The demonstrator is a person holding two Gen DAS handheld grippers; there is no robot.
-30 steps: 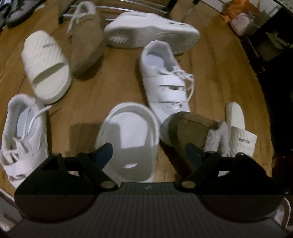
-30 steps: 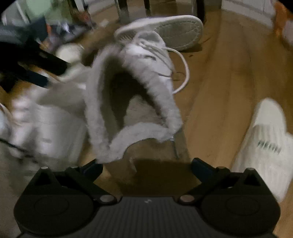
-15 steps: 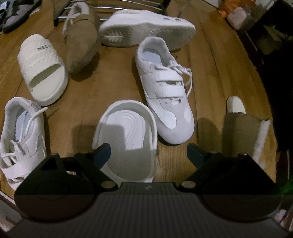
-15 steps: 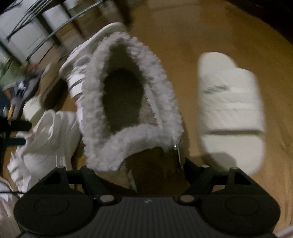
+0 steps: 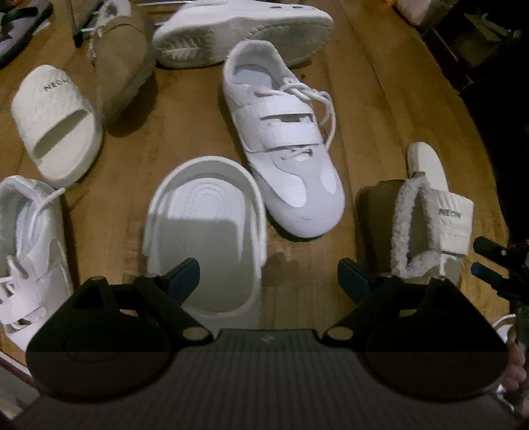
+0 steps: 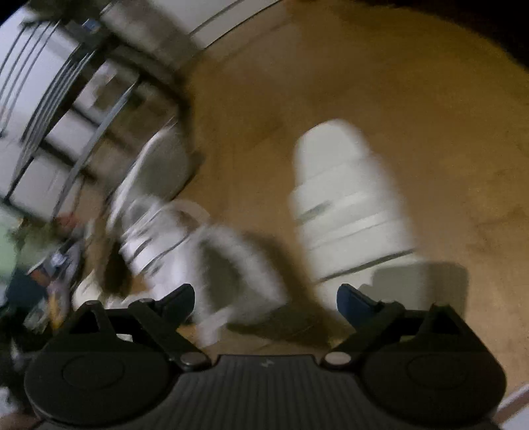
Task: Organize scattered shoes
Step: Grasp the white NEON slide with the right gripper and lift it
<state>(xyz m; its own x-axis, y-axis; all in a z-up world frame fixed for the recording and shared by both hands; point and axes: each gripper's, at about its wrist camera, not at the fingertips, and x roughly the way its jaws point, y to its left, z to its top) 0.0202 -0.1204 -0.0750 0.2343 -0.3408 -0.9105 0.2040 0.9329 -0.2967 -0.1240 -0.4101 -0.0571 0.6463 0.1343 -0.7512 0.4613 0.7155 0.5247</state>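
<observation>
Lots of shoes lie on the brown wood floor [image 5: 185, 139]. A white sneaker [image 5: 284, 142] with two straps stands in the middle, toe pointing near. Just behind it a white clog [image 5: 244, 29] lies on its side, sole showing. Another white clog [image 5: 205, 238] sits upright, close by. A cream slide [image 5: 56, 119] and a tan fuzzy slipper [image 5: 119, 76] are on the left. At right, a second tan fuzzy slipper [image 5: 410, 228] stands just beside another cream slide [image 5: 443, 201]. A second white sneaker [image 5: 29, 251] is far left.
</observation>
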